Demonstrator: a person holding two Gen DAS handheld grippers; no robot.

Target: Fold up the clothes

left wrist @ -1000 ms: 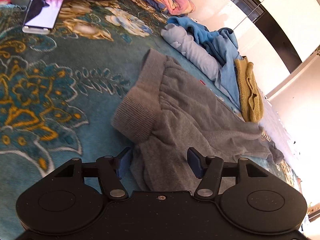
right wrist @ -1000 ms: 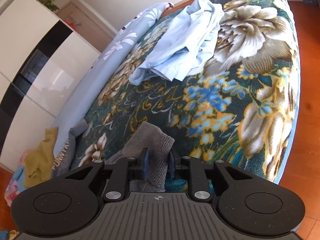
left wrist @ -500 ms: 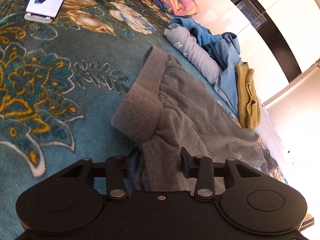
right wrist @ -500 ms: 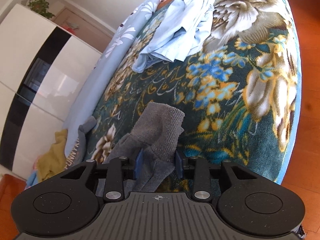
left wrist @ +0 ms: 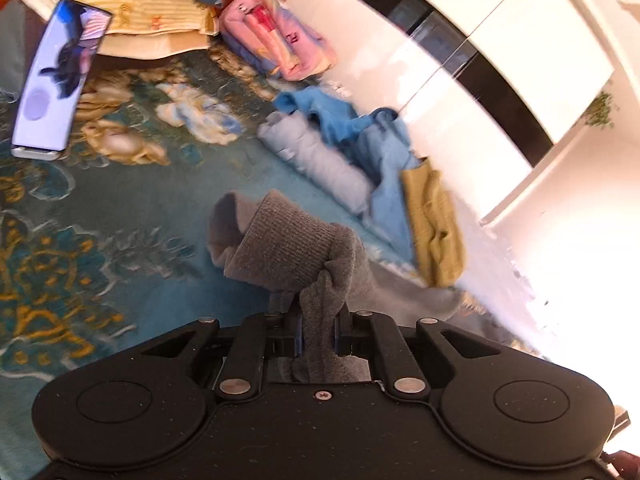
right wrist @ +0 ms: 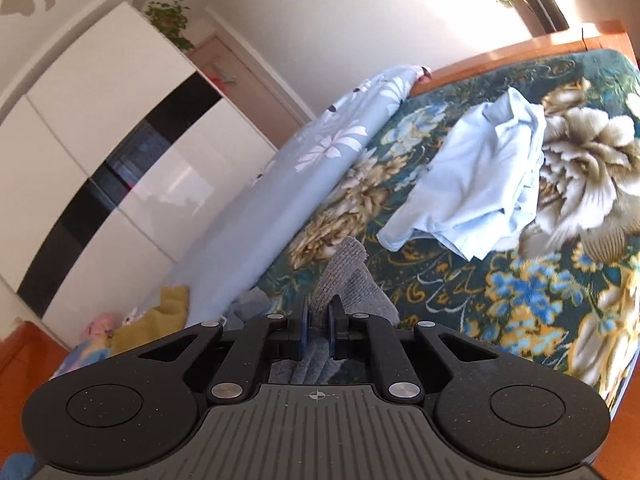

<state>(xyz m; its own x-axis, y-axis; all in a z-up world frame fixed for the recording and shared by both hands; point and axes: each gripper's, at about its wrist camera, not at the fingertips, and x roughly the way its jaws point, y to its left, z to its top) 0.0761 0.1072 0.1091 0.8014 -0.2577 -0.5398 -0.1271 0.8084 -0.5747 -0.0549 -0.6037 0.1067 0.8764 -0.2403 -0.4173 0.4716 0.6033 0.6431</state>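
Observation:
A grey knit garment (left wrist: 288,248) with a ribbed band hangs bunched above the floral teal bedspread (left wrist: 80,248). In the left wrist view my left gripper (left wrist: 318,320) has its jaws closing, and the pads pinch a fold of the grey cloth. In the right wrist view my right gripper (right wrist: 318,316) is also closing, with another ribbed part of the grey garment (right wrist: 344,264) clamped between its pads. Both ends are lifted off the bed. The stretch of garment between the two grips is mostly hidden.
A phone (left wrist: 56,84) lies on the bed beside a striped yellow pillow (left wrist: 132,12). Blue clothes (left wrist: 340,132), a mustard garment (left wrist: 432,220) and a pink folded item (left wrist: 276,36) line the far edge. A light blue shirt (right wrist: 480,184) lies crumpled ahead of my right gripper; a white wardrobe (right wrist: 100,160) stands behind.
Both grippers have closed on the grey garment and risen, lifting its ribbed ends off the bedspread. The garment went from lying flat to hanging bunched.

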